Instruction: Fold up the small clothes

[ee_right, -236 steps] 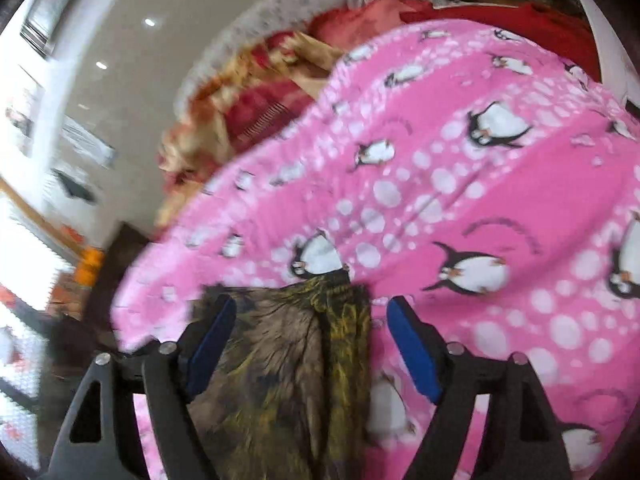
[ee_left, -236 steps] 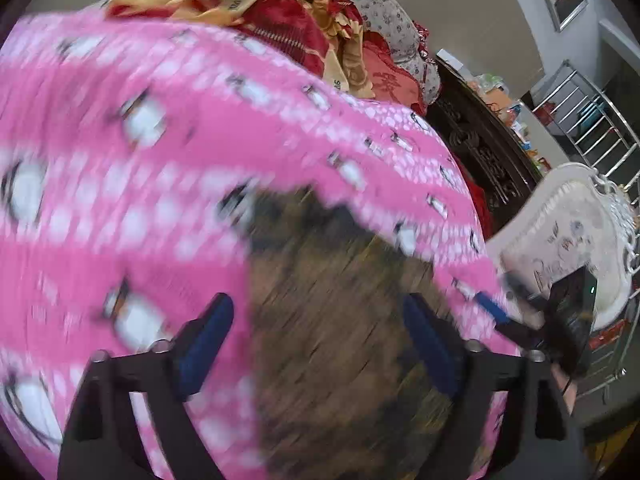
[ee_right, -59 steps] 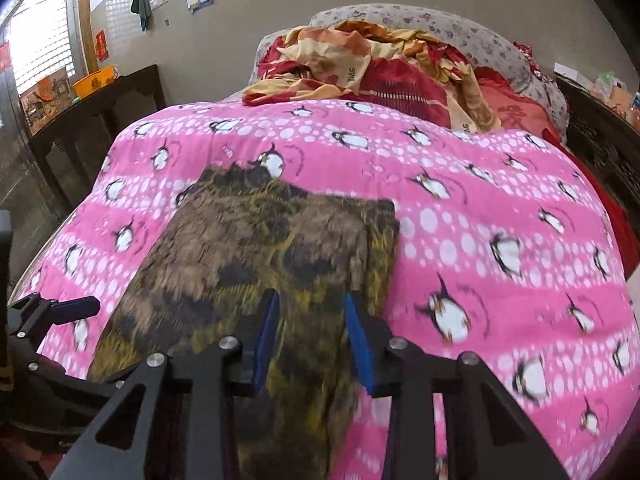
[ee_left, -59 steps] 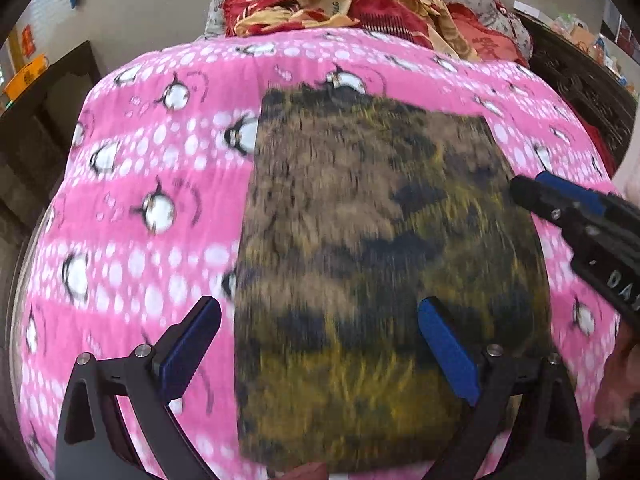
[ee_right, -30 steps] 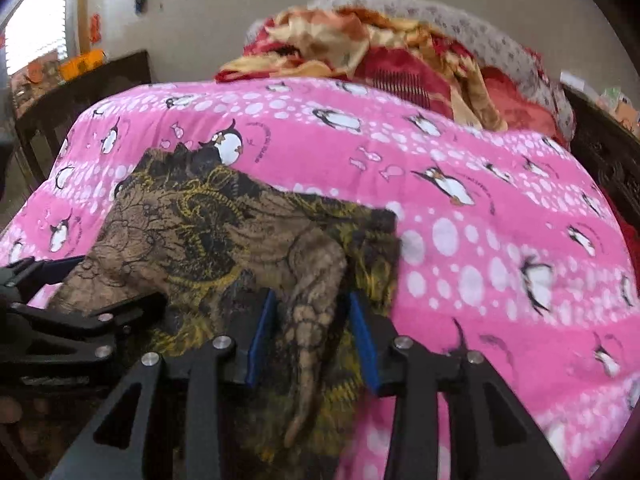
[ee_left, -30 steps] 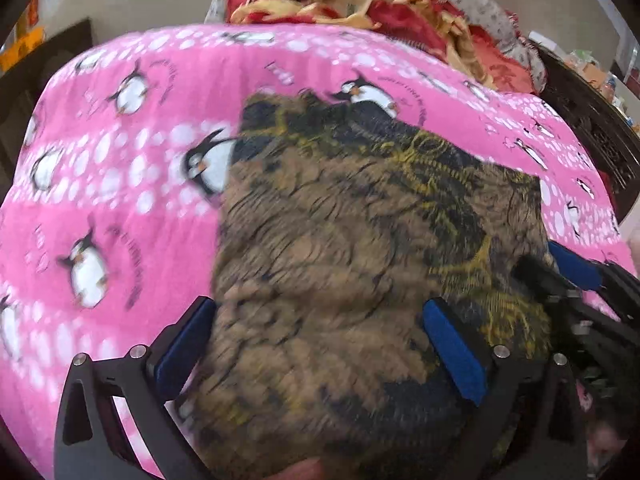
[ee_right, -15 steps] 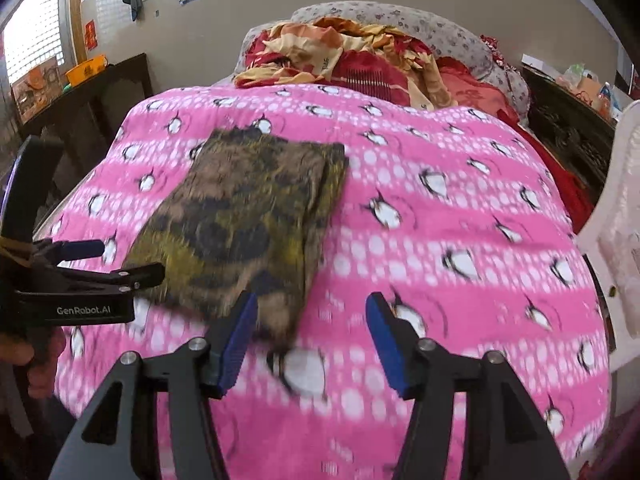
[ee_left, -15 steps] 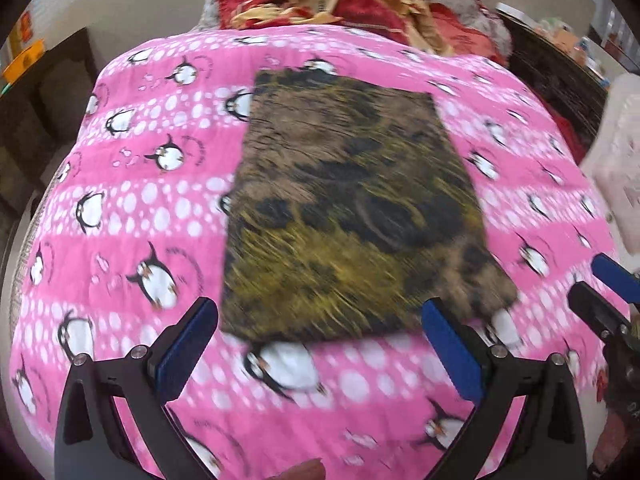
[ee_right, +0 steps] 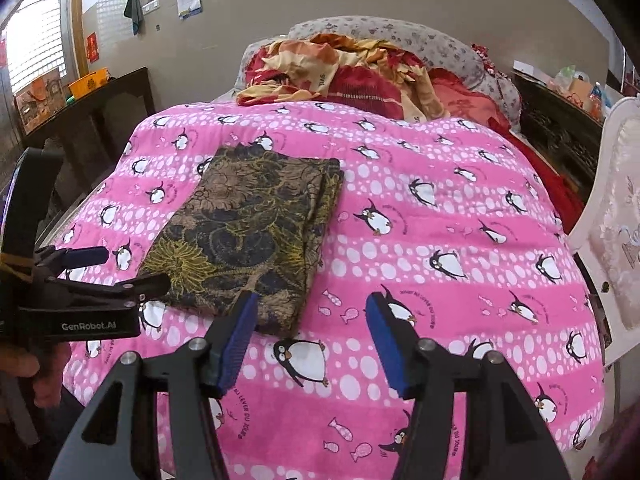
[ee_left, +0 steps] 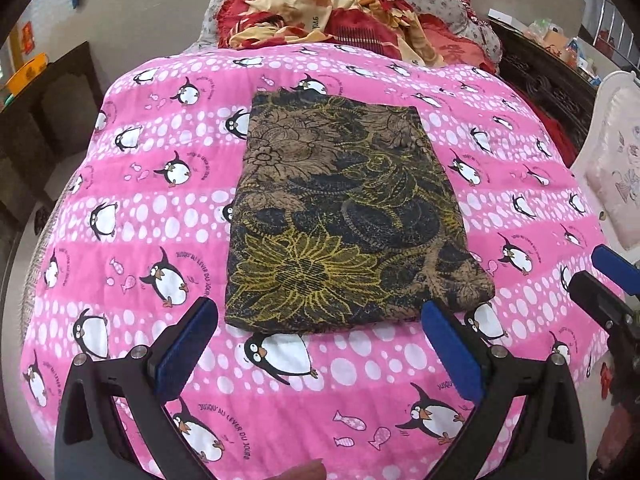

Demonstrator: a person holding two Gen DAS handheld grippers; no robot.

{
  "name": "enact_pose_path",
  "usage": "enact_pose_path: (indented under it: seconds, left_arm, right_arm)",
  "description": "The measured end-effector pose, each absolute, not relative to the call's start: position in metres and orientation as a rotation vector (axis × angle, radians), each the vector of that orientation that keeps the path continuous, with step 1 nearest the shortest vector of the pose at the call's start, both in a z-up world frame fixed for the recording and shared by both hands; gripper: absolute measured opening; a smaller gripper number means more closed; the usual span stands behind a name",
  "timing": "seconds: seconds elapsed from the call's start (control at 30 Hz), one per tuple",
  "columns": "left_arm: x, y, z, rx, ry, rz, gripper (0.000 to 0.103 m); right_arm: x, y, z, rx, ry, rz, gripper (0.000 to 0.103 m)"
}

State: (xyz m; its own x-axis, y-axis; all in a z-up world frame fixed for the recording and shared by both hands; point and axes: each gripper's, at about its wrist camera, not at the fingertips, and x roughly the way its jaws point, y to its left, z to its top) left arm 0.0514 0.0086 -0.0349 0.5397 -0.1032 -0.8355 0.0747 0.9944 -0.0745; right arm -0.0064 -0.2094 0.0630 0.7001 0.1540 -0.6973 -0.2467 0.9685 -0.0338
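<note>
A brown, black and yellow floral garment (ee_left: 340, 216) lies folded into a flat rectangle on the pink penguin bedspread (ee_left: 140, 208). It also shows in the right wrist view (ee_right: 252, 236), left of centre. My left gripper (ee_left: 318, 320) is open and empty, held just short of the garment's near edge. My right gripper (ee_right: 310, 312) is open and empty, above the bedspread by the garment's near right corner. The right gripper's fingers (ee_left: 612, 264) show at the right edge of the left wrist view. The left gripper (ee_right: 100, 268) shows at the left of the right wrist view.
A heap of red and yellow bedding (ee_right: 340, 68) and a grey floral pillow (ee_right: 420, 40) lie at the head of the bed. Dark wooden furniture (ee_right: 100, 104) stands to the left. A white carved chair (ee_right: 616, 208) stands at the right edge.
My right gripper has let go of the garment fold and opened. Both grippers have drawn back from the garment, which now lies flat and still.
</note>
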Motion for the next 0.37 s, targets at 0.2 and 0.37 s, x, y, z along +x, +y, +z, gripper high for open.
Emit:
enact_pose_path:
  seconds: [0.2,0.37]
  left_arm:
    - [0.0512,0.0102,-0.0338,-0.042,0.993,-0.114,0.087]
    - [0.0477,0.0083,-0.0314,-0.050,0.967,-0.148,0.084]
  right_arm:
    - [-0.0051,-0.2032,0.0643,-0.139,0.766,0.230,0.059]
    - [-0.0029,-0.2021,0.0627,-0.128,0.775,0.232,0.059]
